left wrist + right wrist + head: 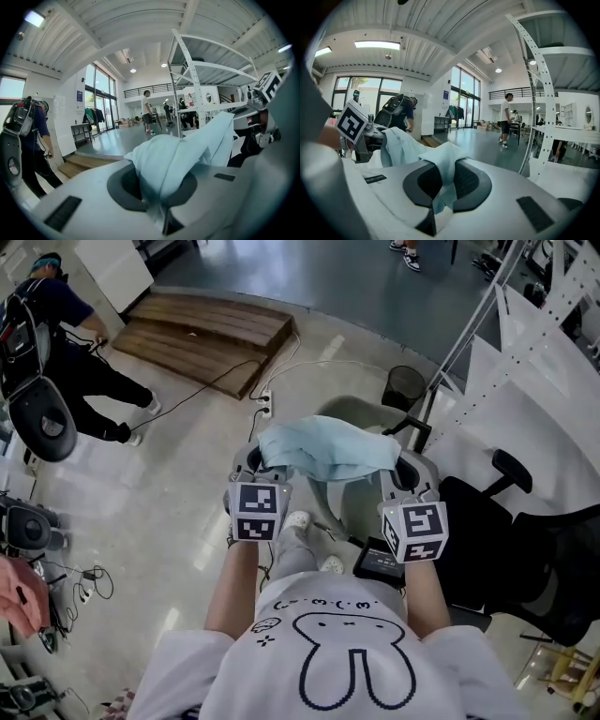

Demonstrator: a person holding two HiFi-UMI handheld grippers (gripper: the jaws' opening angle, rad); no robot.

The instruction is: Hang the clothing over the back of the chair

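Observation:
A light blue piece of clothing (323,451) hangs stretched between my two grippers above the floor. My left gripper (253,460) is shut on its left end, and in the left gripper view the cloth (173,161) bunches out from between the closed jaws (157,190). The right gripper (403,472) is shut on the other end; the right gripper view shows a fold of cloth (440,166) pinched in its jaws (439,187). The black office chair (525,549) stands to the right of the right gripper, its armrest (511,470) toward me.
A white perforated rack (525,334) rises behind the chair, with a black mesh bin (405,385) beside it. A wooden platform (202,334) and a crouching person (66,362) are at far left. A cable and power strip (265,404) lie ahead; a black box (380,563) sits by my feet.

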